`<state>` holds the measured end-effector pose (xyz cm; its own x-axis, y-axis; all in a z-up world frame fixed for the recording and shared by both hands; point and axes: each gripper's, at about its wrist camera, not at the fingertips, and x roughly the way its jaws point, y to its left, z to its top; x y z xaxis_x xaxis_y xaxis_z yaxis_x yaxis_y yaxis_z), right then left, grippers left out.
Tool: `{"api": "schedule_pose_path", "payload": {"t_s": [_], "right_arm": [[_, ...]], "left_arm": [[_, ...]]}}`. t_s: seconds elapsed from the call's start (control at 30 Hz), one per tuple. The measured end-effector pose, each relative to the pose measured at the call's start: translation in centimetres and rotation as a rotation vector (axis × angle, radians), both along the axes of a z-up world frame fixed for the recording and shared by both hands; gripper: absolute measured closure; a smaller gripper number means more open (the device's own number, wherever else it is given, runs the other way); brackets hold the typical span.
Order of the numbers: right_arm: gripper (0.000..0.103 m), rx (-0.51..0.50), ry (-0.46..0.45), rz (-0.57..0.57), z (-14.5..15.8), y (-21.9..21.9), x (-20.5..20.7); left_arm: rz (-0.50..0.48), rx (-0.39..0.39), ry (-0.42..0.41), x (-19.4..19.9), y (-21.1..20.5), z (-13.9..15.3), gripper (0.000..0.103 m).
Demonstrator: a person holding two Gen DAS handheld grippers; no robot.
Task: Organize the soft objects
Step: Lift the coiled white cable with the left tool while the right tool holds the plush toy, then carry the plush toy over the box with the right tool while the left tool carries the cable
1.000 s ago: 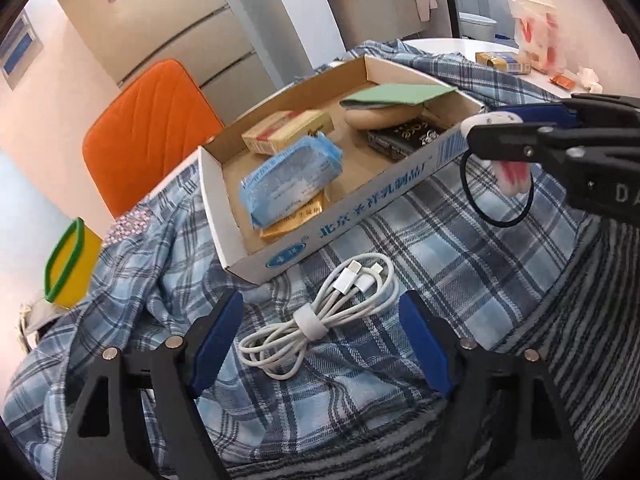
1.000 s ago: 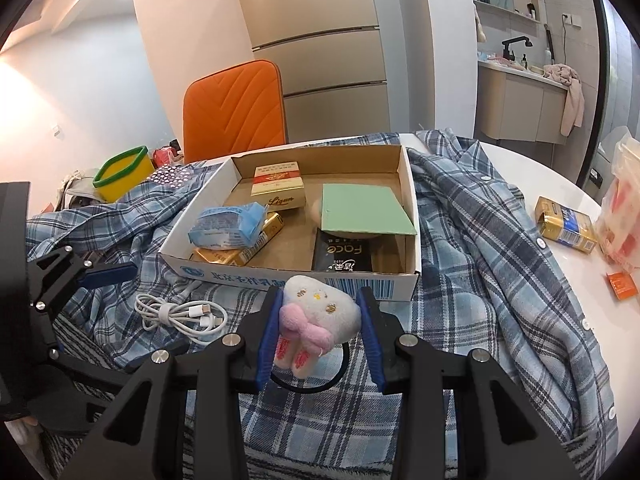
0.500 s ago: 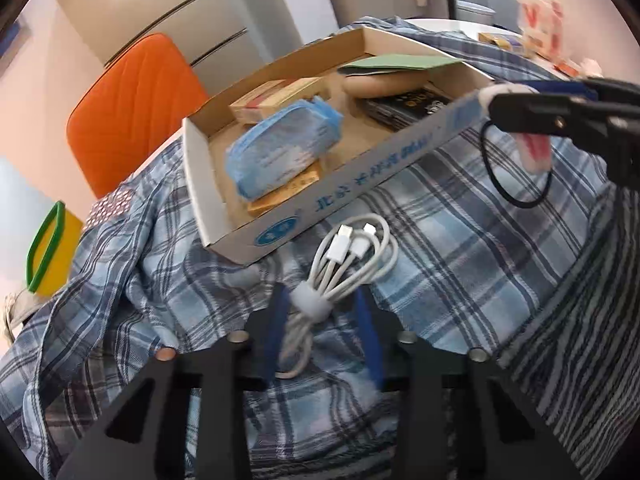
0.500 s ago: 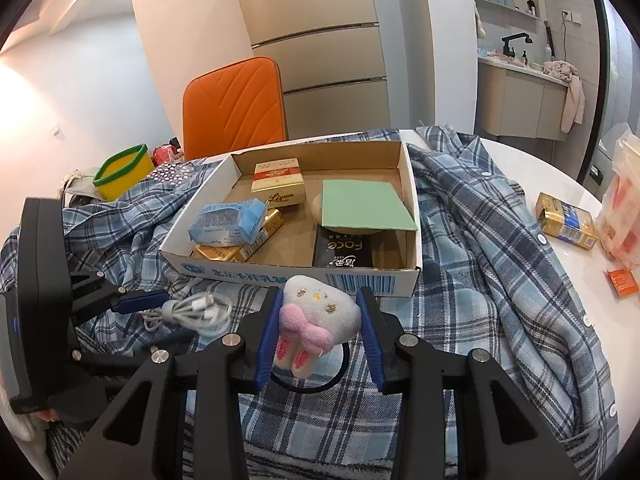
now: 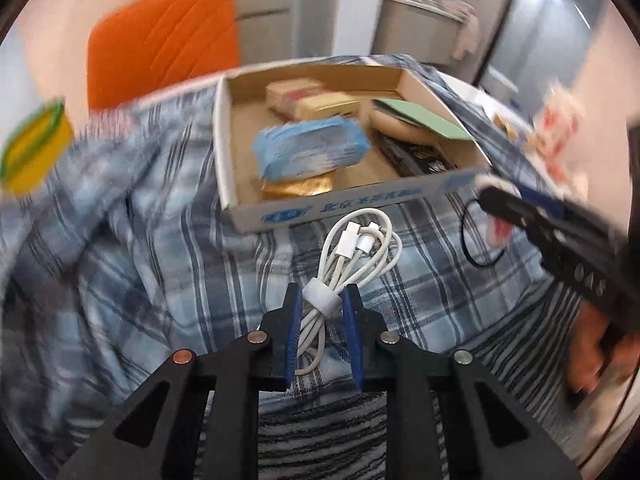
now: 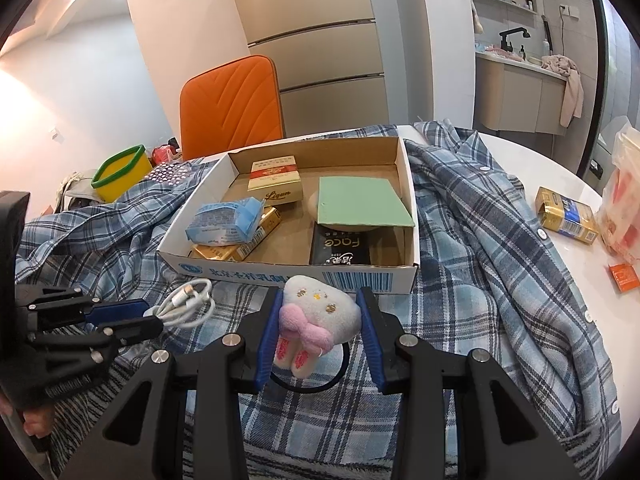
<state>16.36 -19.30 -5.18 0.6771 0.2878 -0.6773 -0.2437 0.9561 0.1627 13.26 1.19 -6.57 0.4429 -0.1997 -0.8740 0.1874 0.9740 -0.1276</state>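
Note:
My left gripper (image 5: 321,299) is shut on a coiled white charging cable (image 5: 356,248), its blue pads pressing the coil at its white strap, just in front of the cardboard box (image 5: 344,208). In the right wrist view the same gripper (image 6: 138,316) shows at the left with the cable (image 6: 188,304) in it. My right gripper (image 6: 318,312) is shut on a small white plush toy (image 6: 320,312) with a pink bow and a black loop hanging under it, close to the box front (image 6: 288,278). The right gripper (image 5: 486,192) also appears at the right of the left wrist view.
A blue plaid shirt (image 6: 480,240) covers the white table (image 6: 520,152). The box holds a blue tissue pack (image 6: 224,222), packets and a green card (image 6: 360,200). An orange chair (image 6: 232,104) stands behind. A yellow tub (image 6: 120,174) is at left, a gold carton (image 6: 566,216) at right.
My left gripper's jaws went from wide open to shut on the cable's strapped part, and the hand rolled and shifted, so the box now sits squarer in view. My right gripper stayed still with the toy.

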Motion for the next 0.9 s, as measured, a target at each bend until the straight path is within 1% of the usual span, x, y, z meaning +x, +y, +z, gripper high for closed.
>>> {"api": "schedule_pose_path", "payload": {"t_s": [0.07, 0.1, 0.17, 0.2, 0.27, 0.3, 0.4, 0.47, 0.5, 0.53, 0.57, 0.63, 0.73, 0.8, 0.9], "right_arm": [[0.064, -0.001, 0.001, 0.002, 0.0, 0.1, 0.0], [0.064, -0.003, 0.001, 0.004, 0.0, 0.0, 0.0], [0.064, -0.007, 0.002, 0.008, -0.1, 0.1, 0.0], [0.064, -0.01, 0.003, 0.009, -0.1, 0.2, 0.0], [0.064, -0.017, 0.006, 0.009, -0.1, 0.3, 0.0], [0.064, -0.017, 0.007, 0.01, -0.2, 0.3, 0.0], [0.064, -0.017, 0.007, 0.009, -0.2, 0.3, 0.0], [0.064, -0.017, 0.009, 0.01, -0.2, 0.4, 0.1], [0.064, -0.017, 0.01, 0.01, -0.1, 0.3, 0.1], [0.064, -0.017, 0.011, 0.01, -0.1, 0.4, 0.1], [0.064, -0.017, 0.009, 0.011, -0.1, 0.4, 0.0], [0.064, -0.016, 0.002, 0.011, 0.0, 0.3, 0.0], [0.064, -0.013, -0.022, 0.019, 0.2, 0.4, -0.4], [0.064, -0.019, -0.044, 0.023, 0.5, 0.5, -0.8], [0.064, -0.023, -0.106, 0.025, 1.2, 0.6, -1.7]], "left_arm": [[0.047, -0.048, 0.035, 0.3, 1.0, -0.8, 0.083], [0.058, -0.056, 0.045, 0.3, 1.4, -1.2, 0.083], [0.051, -0.063, 0.026, 0.1, 1.5, -1.6, 0.083], [0.045, -0.053, 0.006, -0.1, 1.3, -1.6, 0.083], [0.031, -0.019, -0.016, -0.4, 0.7, -1.8, 0.079], [0.017, 0.0, -0.016, -0.5, 0.3, -2.1, 0.077], [-0.007, 0.024, -0.02, -0.3, -0.1, -2.8, 0.069], [-0.009, 0.035, -0.03, -0.4, -0.2, -2.8, 0.069], [-0.007, 0.039, -0.033, -0.4, -0.2, -2.8, 0.071], [-0.003, 0.04, -0.038, -0.4, -0.1, -2.8, 0.078], [0.009, 0.044, -0.049, -0.5, 0.0, -2.7, 0.08], [0.019, 0.046, -0.1, -0.9, 0.0, -2.3, 0.082], [-0.008, 0.049, -0.227, -2.8, -0.5, -0.5, 0.082], [-0.013, 0.048, -0.328, -4.3, -0.7, 0.6, 0.082], [-0.011, 0.01, -0.439, -5.9, -0.3, 1.7, 0.082]]}}
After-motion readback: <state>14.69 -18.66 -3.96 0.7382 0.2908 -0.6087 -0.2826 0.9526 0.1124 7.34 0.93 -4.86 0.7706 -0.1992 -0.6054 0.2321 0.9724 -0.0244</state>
